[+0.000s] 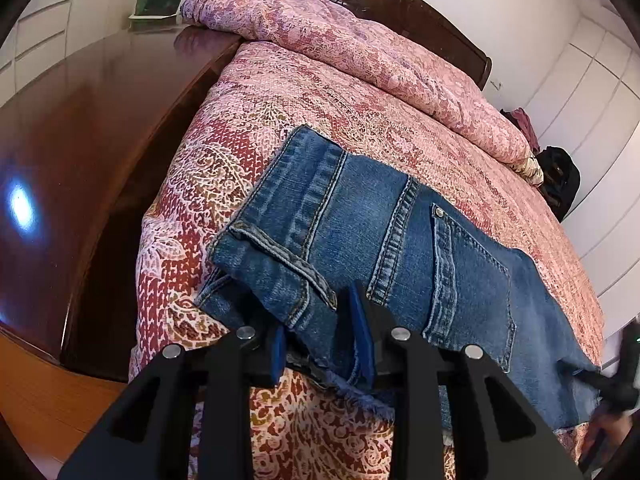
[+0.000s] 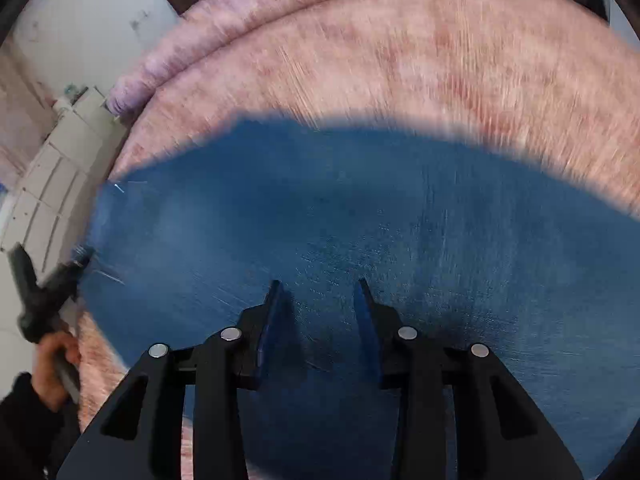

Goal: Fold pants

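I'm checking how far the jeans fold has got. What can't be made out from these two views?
- Right wrist view: motion blur smears the jeans, so seams and fold edges are unreadable.
- Left wrist view: the left gripper covers the hem it pinches.
- Left wrist view: the right gripper is cut off by the frame edge and blurred.

Denim pants [image 1: 400,232], glossy wooden floor [image 1: 80,140]

A big bed [image 1: 320,92] with a pink flowery cover holds blue denim jeans [image 1: 360,232] and a rumpled pink quilt [image 1: 360,48].
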Action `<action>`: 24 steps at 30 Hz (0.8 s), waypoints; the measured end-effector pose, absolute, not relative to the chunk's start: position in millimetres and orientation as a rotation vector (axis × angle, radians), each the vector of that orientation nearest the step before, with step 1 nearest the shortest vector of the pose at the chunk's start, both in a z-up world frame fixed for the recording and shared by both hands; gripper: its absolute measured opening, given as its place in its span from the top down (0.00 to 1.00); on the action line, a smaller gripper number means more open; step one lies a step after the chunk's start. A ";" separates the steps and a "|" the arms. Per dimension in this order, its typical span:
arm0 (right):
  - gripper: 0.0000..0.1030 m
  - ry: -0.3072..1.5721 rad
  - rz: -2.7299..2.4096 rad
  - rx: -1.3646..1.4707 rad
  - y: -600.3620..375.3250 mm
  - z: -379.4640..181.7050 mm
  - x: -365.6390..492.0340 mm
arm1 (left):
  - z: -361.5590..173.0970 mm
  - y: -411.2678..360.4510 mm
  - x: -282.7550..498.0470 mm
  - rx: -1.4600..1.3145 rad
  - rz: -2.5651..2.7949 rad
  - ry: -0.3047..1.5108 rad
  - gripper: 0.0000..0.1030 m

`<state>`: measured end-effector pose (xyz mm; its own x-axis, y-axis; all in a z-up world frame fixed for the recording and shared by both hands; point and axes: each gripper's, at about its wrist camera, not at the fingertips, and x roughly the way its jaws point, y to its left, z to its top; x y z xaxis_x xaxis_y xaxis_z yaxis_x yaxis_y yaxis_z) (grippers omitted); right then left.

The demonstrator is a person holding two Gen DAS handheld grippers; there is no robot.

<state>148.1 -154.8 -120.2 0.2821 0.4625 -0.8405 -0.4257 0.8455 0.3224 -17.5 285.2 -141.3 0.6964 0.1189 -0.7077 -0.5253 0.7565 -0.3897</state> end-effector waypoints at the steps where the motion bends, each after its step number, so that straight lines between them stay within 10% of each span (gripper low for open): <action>1: 0.66 1.130 0.600 0.068 -157.7 -119.8 149.1 | -141.2 285.6 -17.8 -0.618 0.386 0.717 0.73; 9: 0.66 0.933 0.543 0.411 -270.8 -33.9 108.8 | -134.9 283.2 -14.6 -0.601 0.395 0.741 0.71; 13: 0.50 0.800 0.305 0.667 -398.6 -21.9 62.7 | -111.6 277.5 -18.7 -0.517 0.477 0.731 0.35; 24: 0.50 0.733 0.069 1.171 -526.7 -109.2 23.8 | -31.1 196.6 -23.8 -0.269 0.449 0.672 0.08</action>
<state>23.8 -526.7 -109.2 0.7693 0.4141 -0.4865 0.3158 0.4154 0.8531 -23.8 196.6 -31.1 0.6931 0.3113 -0.6502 -0.4816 0.8711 -0.0963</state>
